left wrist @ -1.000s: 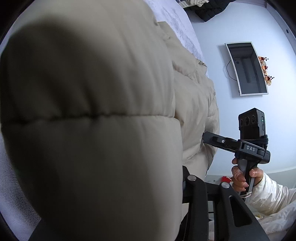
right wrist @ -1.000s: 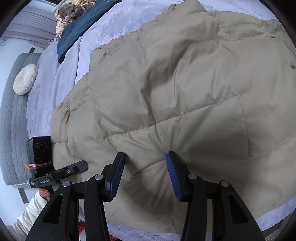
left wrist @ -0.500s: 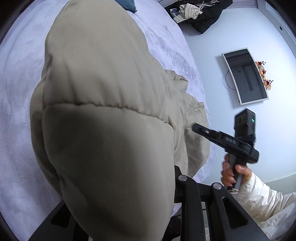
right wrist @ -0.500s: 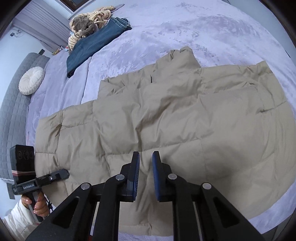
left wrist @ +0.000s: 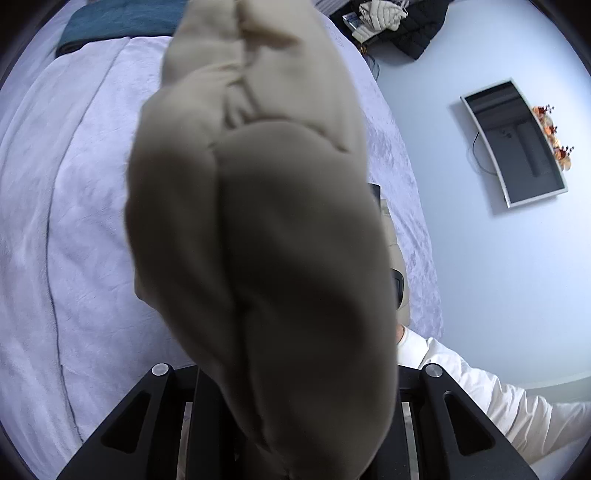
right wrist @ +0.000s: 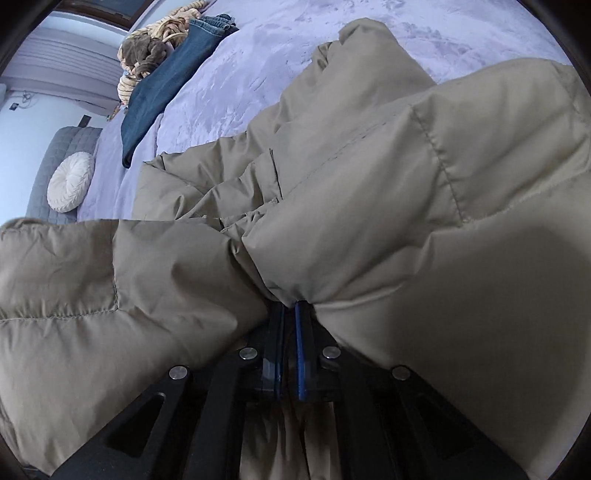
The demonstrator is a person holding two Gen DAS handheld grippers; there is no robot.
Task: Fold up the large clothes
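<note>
A large beige puffer jacket [right wrist: 369,177] lies on a lavender bed [right wrist: 332,33]. My right gripper [right wrist: 290,306] is shut on a fold of the jacket at its near edge; fabric bunches up on both sides of the blue fingertips. In the left wrist view the jacket [left wrist: 266,229] hangs in a thick lifted bundle right in front of the camera. My left gripper [left wrist: 295,424] is shut on that bundle, and its fingertips are hidden under the fabric.
Blue jeans [right wrist: 173,70] and a brown striped garment [right wrist: 147,48] lie at the bed's far end. A round white cushion [right wrist: 70,181] leans on the grey headboard. A wall screen [left wrist: 517,144] and dark clothes [left wrist: 399,26] are at the right. My white sleeve [left wrist: 480,387] is low right.
My right gripper has closed on the jacket's near edge and the fabric has gathered around it. My left gripper has lifted its bundle higher and swung it toward the middle of the bed.
</note>
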